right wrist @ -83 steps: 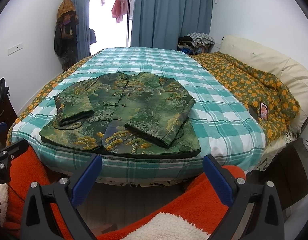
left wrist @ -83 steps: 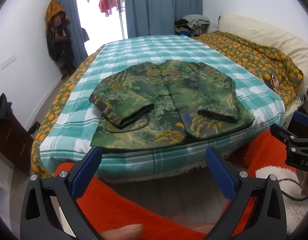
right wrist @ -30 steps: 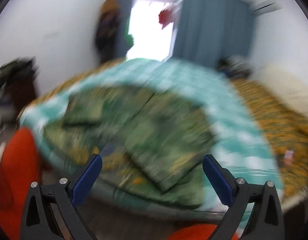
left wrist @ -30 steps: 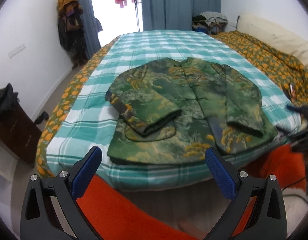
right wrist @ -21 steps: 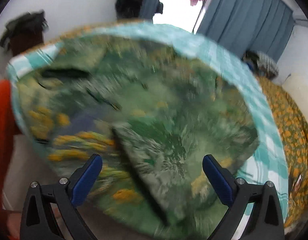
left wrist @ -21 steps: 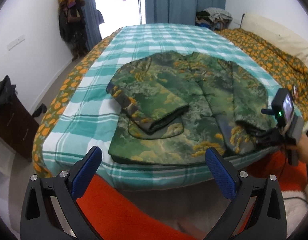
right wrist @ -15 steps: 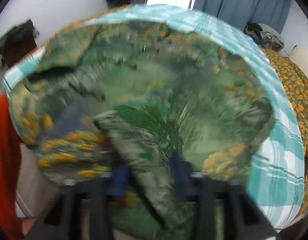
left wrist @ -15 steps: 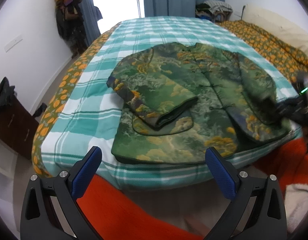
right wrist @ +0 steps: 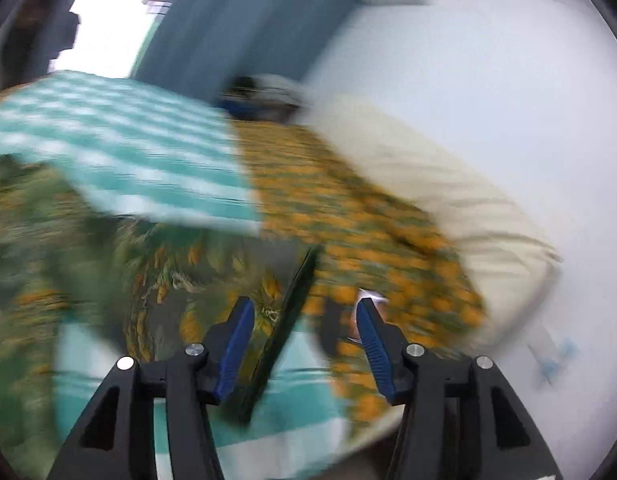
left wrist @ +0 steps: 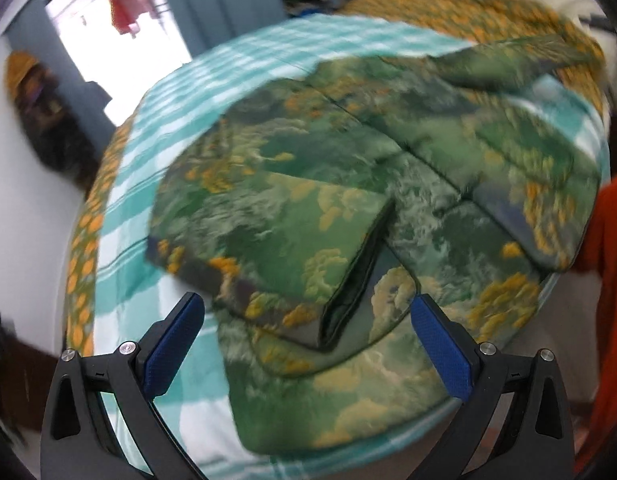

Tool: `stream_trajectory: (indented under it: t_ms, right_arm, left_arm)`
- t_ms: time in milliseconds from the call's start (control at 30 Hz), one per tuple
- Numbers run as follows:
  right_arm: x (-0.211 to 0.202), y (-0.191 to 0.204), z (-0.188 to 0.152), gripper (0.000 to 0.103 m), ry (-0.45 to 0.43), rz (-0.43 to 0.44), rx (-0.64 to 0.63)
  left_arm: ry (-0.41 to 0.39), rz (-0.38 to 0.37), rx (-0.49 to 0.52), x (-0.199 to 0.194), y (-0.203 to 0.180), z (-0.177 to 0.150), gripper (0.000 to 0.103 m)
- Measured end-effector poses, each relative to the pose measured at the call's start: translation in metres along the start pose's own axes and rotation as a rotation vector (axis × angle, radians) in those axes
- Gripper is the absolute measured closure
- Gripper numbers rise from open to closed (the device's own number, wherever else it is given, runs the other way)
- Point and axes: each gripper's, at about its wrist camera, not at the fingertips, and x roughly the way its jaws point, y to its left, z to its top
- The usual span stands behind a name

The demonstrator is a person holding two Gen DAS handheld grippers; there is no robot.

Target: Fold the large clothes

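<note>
I have the green patterned jacket [left wrist: 348, 208] lying on the checked blanket [left wrist: 212, 92] near the close edge of the bed [left wrist: 84, 240], front up, with one sleeve [left wrist: 276, 248] folded across the chest on the left. My left gripper [left wrist: 308, 344] hovers just short of that sleeve's cuff, jaws wide and holding nothing. My judgement is that the step in hand is taking the two sleeves, so I would bring the left jaws down over the cuff edge, catching only the sleeve layer and not the body panel beneath it.

The right wrist view is heavily smeared. It shows my right gripper [right wrist: 304, 340] with jaws narrowed partway and a dark fabric edge [right wrist: 292, 304] running between them; whether they actually pinch it I cannot tell. I would steady that hand before closing further.

Only the left view shows the whole garment, with the far right sleeve [left wrist: 508, 64] lifted. Only the right view shows the cream pillow [right wrist: 428, 184] and orange-flowered quilt [right wrist: 348, 216].
</note>
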Motion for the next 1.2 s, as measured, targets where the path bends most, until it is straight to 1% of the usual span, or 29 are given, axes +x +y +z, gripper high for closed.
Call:
stream_trajectory:
  t_ms: [33, 100, 167, 200, 233, 267, 300, 333, 367, 433, 467, 500, 567, 600, 633, 667, 700, 733, 800, 833, 867, 900, 933, 1000, 1033, 1067, 1133, 1167, 1200]
  right_arm:
    - [-0.005, -0.001, -0.006, 0.049, 0.016, 0.049, 0.063]
    - [-0.017, 0.009, -0.016, 0.049, 0.028, 0.148, 0.106]
    - [-0.038, 0.035, -0.036, 0.049, 0.033, 0.277, 0.12]
    - [-0.055, 0.058, -0.048, 0.049, 0.028, 0.372, 0.126]
    - [-0.065, 0.074, -0.056, 0.049, 0.025, 0.444, 0.132]
    - [-0.079, 0.09, -0.067, 0.049, 0.023, 0.512, 0.142]
    - [-0.096, 0.098, -0.081, 0.049, 0.023, 0.576, 0.153]
    - [-0.107, 0.112, -0.088, 0.049, 0.026, 0.629, 0.159]
    - [-0.12, 0.129, -0.097, 0.049, 0.026, 0.695, 0.166]
    - [-0.14, 0.149, -0.113, 0.049, 0.019, 0.766, 0.161]
    - [-0.15, 0.161, -0.119, 0.049, 0.012, 0.793, 0.153]
    - [-0.152, 0.167, -0.123, 0.049, 0.01, 0.805, 0.15]
    - [-0.159, 0.182, -0.125, 0.049, 0.006, 0.841, 0.121]
    - [-0.162, 0.185, -0.126, 0.049, 0.004, 0.849, 0.108]
    - [-0.165, 0.189, -0.125, 0.049, 0.002, 0.852, 0.094]
    - [-0.167, 0.19, -0.124, 0.049, 0.0, 0.85, 0.087]
    - [-0.167, 0.188, -0.124, 0.049, -0.005, 0.844, 0.083]
    - [-0.165, 0.188, -0.123, 0.049, -0.009, 0.833, 0.087]
    - [-0.167, 0.188, -0.122, 0.049, -0.002, 0.82, 0.098]
    - [-0.165, 0.187, -0.122, 0.049, 0.005, 0.811, 0.107]
    - [-0.163, 0.186, -0.124, 0.049, 0.01, 0.803, 0.112]
    - [-0.162, 0.186, -0.125, 0.049, 0.018, 0.795, 0.11]
    - [-0.16, 0.187, -0.128, 0.049, 0.026, 0.786, 0.107]
    - [-0.155, 0.187, -0.133, 0.048, 0.042, 0.772, 0.108]
    - [-0.152, 0.187, -0.134, 0.048, 0.055, 0.768, 0.109]
    - [-0.149, 0.189, -0.135, 0.048, 0.07, 0.764, 0.111]
    - [-0.144, 0.191, -0.137, 0.048, 0.093, 0.764, 0.114]
    - [-0.143, 0.194, -0.137, 0.048, 0.106, 0.77, 0.114]
    - [-0.143, 0.195, -0.136, 0.048, 0.109, 0.777, 0.114]
  left_arm:
    - [0.011, -0.011, 0.018, 0.008, -0.002, 0.001, 0.0]
    - [0.041, -0.025, 0.051, 0.032, -0.007, 0.006, 0.0]
    - [0.068, -0.014, 0.057, 0.053, -0.008, 0.009, 0.0]
    - [0.096, -0.003, 0.044, 0.069, -0.003, 0.011, 0.001]
    - [0.106, -0.011, 0.026, 0.075, 0.0, 0.011, 0.005]
    - [0.116, -0.045, -0.01, 0.082, 0.008, 0.012, 0.022]
    - [0.126, -0.115, -0.07, 0.086, 0.021, 0.013, 0.036]
    - [0.13, -0.192, -0.15, 0.088, 0.036, 0.014, 0.073]
    - [0.125, -0.243, -0.224, 0.085, 0.05, 0.014, 0.094]
    - [0.084, -0.258, -0.321, 0.073, 0.074, 0.016, 0.094]
    - [0.05, -0.239, -0.36, 0.061, 0.089, 0.016, 0.094]
    - [0.002, -0.212, -0.423, 0.041, 0.115, 0.015, 0.094]
    - [-0.057, -0.176, -0.528, 0.018, 0.16, 0.012, 0.094]
    - [-0.1, -0.134, -0.619, -0.002, 0.198, 0.002, 0.094]
    - [-0.127, -0.093, -0.685, -0.013, 0.226, -0.007, 0.094]
    - [-0.147, -0.031, -0.761, -0.022, 0.257, -0.019, 0.092]
    - [-0.156, 0.025, -0.823, -0.03, 0.28, -0.032, 0.086]
    - [-0.156, 0.105, -0.91, -0.038, 0.308, -0.052, 0.082]
    - [-0.126, 0.25, -1.032, -0.049, 0.34, -0.087, 0.056]
    - [-0.102, 0.31, -1.087, -0.053, 0.351, -0.107, 0.05]
    - [-0.088, 0.325, -1.127, -0.056, 0.353, -0.123, 0.042]
    - [-0.083, 0.316, -1.155, -0.057, 0.352, -0.134, 0.037]
    - [-0.078, 0.288, -1.171, -0.057, 0.348, -0.142, 0.036]
    - [-0.061, 0.177, -1.166, -0.048, 0.328, -0.147, 0.035]
    - [-0.046, 0.106, -1.144, -0.04, 0.314, -0.141, 0.035]
    - [-0.022, 0.001, -1.101, -0.027, 0.295, -0.13, 0.034]
    - [0.009, -0.141, -1.021, -0.004, 0.264, -0.109, 0.032]
    - [0.028, -0.226, -0.959, 0.014, 0.242, -0.089, 0.031]
    - [0.041, -0.262, -0.922, 0.025, 0.229, -0.079, 0.027]
